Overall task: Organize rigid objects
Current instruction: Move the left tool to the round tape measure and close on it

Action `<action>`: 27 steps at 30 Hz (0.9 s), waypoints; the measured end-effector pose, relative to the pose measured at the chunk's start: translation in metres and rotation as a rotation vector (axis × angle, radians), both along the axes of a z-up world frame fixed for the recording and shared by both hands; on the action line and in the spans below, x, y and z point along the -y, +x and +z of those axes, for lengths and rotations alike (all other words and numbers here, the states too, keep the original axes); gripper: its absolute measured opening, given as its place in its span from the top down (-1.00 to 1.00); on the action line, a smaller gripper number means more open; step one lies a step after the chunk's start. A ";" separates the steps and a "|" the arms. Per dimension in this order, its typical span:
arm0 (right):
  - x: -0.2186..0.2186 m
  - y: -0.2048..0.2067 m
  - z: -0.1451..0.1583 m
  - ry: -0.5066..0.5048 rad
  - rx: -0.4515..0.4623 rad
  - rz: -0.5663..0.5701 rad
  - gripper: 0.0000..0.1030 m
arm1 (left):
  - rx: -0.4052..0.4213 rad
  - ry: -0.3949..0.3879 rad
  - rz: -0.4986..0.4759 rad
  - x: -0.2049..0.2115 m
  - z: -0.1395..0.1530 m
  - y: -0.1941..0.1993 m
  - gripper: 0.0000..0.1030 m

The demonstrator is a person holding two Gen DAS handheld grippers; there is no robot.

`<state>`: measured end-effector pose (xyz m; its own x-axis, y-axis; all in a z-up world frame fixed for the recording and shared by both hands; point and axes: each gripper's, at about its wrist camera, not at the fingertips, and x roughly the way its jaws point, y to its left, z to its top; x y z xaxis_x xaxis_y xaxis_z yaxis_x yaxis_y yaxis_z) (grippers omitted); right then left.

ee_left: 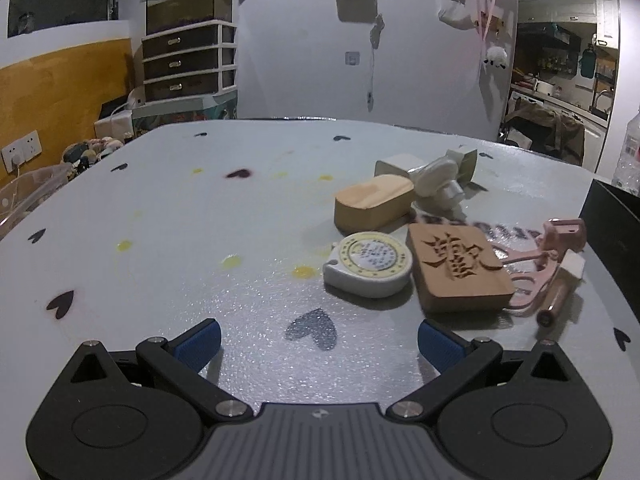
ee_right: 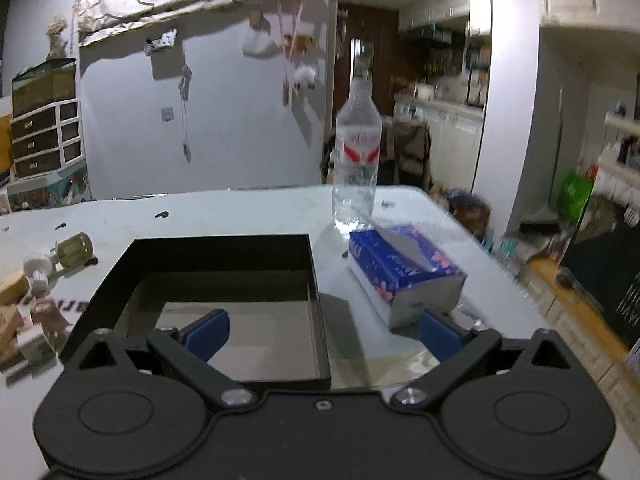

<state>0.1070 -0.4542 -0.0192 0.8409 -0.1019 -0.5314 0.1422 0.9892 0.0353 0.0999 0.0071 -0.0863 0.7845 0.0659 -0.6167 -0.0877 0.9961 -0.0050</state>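
In the left wrist view a cluster of small objects lies right of centre on the table: a round white tape measure [ee_left: 369,264], a carved wooden block [ee_left: 460,268], a rounded plain wooden block [ee_left: 374,203], white plastic parts [ee_left: 436,176] and a pink plastic piece [ee_left: 548,256]. My left gripper [ee_left: 319,342] hangs open just short of them, nothing between its blue pads. In the right wrist view my right gripper [ee_right: 324,334] is open over the right wall of an empty black box [ee_right: 224,248]. Nothing is between its fingers.
A blue tissue pack [ee_right: 404,270] lies right of the box, with a clear plastic bottle [ee_right: 357,160] standing behind it. The black box edge [ee_left: 612,232] shows at the right in the left wrist view. The table's right edge drops off beside the tissue pack.
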 end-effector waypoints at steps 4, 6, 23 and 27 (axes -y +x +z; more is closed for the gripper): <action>0.009 0.026 -0.007 0.088 -0.073 0.044 -0.08 | -0.010 0.011 -0.015 0.000 -0.001 0.004 -1.00; 0.012 0.036 -0.011 0.092 -0.108 0.034 0.16 | -0.017 0.025 -0.022 0.001 -0.001 0.006 -1.00; 0.017 0.082 -0.036 0.053 -0.326 0.088 0.94 | -0.013 0.020 -0.056 0.003 -0.002 0.033 -0.98; 0.018 0.088 -0.039 0.054 -0.368 0.097 0.94 | -0.011 0.018 -0.056 0.004 -0.002 0.043 -0.98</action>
<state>0.1946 -0.4722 -0.0580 0.5972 0.0052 -0.8021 0.0604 0.9968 0.0514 0.1428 0.0034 -0.0885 0.7801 0.0332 -0.6248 -0.0319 0.9994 0.0132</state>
